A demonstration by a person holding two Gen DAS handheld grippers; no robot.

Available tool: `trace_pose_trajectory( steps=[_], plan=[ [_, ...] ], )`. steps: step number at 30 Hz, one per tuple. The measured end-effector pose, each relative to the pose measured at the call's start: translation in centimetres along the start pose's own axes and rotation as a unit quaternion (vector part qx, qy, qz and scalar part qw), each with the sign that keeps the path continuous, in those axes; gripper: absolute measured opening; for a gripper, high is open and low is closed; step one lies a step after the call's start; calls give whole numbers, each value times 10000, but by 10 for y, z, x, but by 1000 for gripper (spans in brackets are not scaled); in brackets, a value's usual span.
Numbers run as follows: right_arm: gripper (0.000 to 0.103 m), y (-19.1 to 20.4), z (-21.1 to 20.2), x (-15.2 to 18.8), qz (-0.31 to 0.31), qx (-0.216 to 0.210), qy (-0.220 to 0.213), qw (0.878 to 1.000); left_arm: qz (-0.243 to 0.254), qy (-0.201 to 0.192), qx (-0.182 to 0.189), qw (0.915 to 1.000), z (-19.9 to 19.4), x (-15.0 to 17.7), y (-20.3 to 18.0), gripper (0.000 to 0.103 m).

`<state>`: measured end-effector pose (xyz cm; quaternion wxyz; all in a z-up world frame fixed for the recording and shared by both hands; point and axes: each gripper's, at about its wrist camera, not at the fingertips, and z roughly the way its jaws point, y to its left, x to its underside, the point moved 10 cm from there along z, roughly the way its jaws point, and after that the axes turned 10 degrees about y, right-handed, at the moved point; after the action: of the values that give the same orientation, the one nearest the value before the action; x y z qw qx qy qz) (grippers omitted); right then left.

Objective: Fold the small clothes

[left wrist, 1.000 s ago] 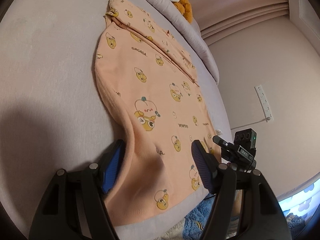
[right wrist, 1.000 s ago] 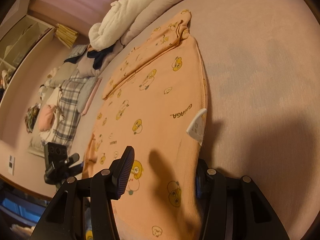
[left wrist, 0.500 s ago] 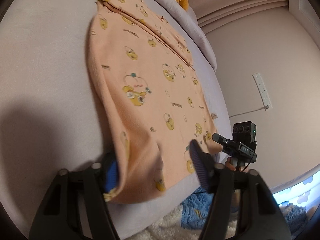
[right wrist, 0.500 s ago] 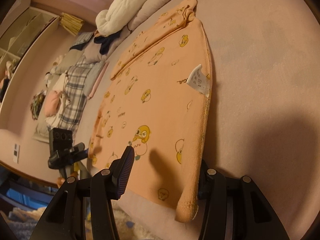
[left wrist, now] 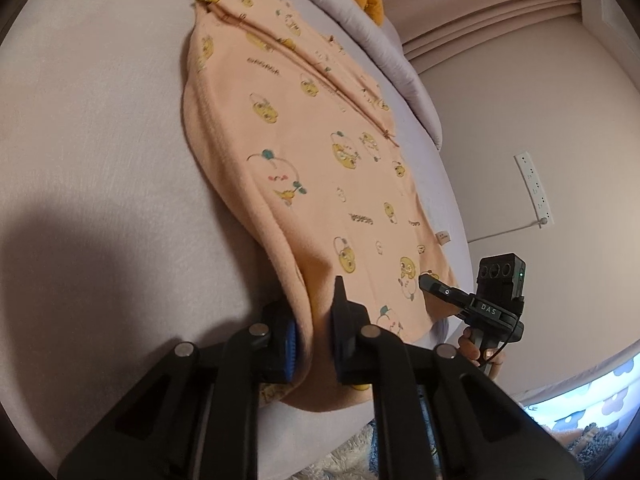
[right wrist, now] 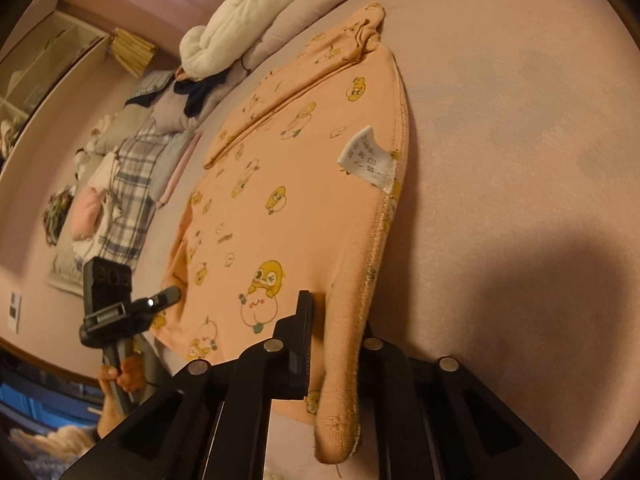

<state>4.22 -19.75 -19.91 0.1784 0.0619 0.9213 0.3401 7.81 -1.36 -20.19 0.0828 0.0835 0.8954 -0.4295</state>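
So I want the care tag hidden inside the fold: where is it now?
In the right wrist view, the white care tag sticks up at the peach garment's right edge, above the right claw.

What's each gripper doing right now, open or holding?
Left gripper: closed on a near corner of the peach garment.
Right gripper: closed on the garment's other near corner, hem drooping past its fingers.
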Motion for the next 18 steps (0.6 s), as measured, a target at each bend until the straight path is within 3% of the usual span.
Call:
trace_pose_trajectory(
  steps=[11,18],
  plan=[
    [6,27,-21,-14,-27,-948,-560,9939,40,-397,741,9965,-17,-14,-19,9],
    [6,44,-25,-26,-200,-1150,-740,9904,101,-517,986,9937,-21,-26,-32,9]
  ],
)
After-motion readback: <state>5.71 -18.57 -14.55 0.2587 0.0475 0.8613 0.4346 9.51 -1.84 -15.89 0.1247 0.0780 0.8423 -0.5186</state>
